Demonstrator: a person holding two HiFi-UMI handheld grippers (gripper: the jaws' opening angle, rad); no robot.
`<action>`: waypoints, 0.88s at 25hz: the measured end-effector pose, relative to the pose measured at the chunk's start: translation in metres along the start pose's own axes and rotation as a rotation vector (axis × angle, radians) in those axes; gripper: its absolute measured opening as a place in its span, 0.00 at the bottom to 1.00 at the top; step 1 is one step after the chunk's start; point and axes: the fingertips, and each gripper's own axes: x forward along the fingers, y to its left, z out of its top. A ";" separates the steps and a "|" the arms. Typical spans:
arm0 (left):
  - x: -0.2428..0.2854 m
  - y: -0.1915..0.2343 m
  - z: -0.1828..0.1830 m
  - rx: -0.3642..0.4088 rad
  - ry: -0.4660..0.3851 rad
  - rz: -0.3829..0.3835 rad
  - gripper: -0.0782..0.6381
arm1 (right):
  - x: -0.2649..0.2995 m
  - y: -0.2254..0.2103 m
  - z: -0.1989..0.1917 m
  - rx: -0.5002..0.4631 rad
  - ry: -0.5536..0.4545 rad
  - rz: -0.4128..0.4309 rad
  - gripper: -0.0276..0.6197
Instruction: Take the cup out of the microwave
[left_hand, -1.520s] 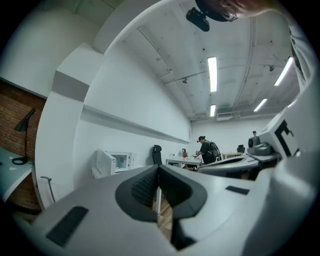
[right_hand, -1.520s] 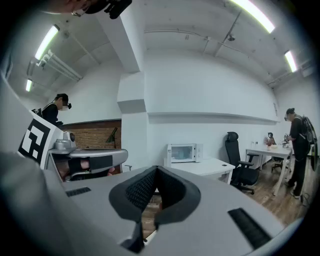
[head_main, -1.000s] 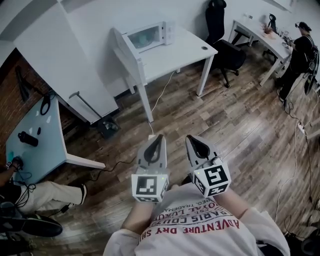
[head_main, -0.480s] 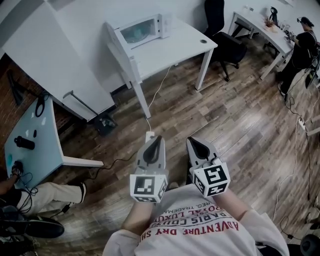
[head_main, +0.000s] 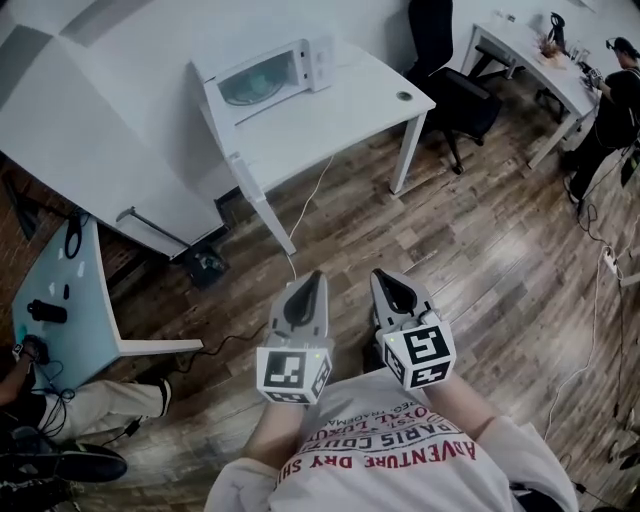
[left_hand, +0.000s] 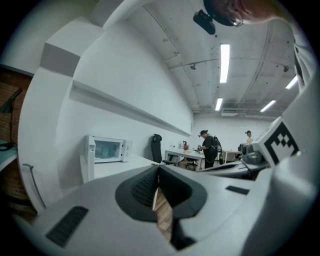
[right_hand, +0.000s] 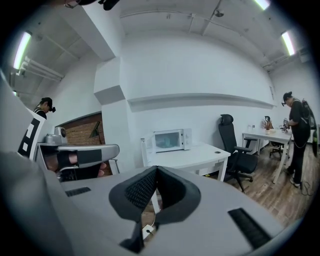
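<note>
- The cup does not show; I think it sits behind the closed door of the white box microwave (head_main: 265, 72) on the white table (head_main: 345, 110).
- The microwave is far ahead, slightly left.
- The left hand-held gripper (head_main: 316, 281) and the right hand-held gripper (head_main: 383, 283) are the 2 tools, both clenched on nothing; the left is nearer.

microwave (head_main: 262, 76) contents unclear, seated person (head_main: 88, 408) cut off

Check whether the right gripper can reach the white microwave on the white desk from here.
Probably not yet. The right gripper is held near the person's chest, and the white microwave stands on the white desk across open wooden floor. Nothing blocks the way.
</note>
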 end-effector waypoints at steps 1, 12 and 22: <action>0.014 -0.001 0.003 -0.002 -0.001 0.005 0.12 | 0.007 -0.014 0.006 -0.008 -0.003 0.001 0.06; 0.162 -0.009 0.039 -0.020 -0.031 0.084 0.12 | 0.080 -0.153 0.058 -0.065 -0.005 0.036 0.06; 0.227 0.011 0.034 -0.050 0.004 0.154 0.12 | 0.136 -0.200 0.062 -0.059 0.035 0.097 0.06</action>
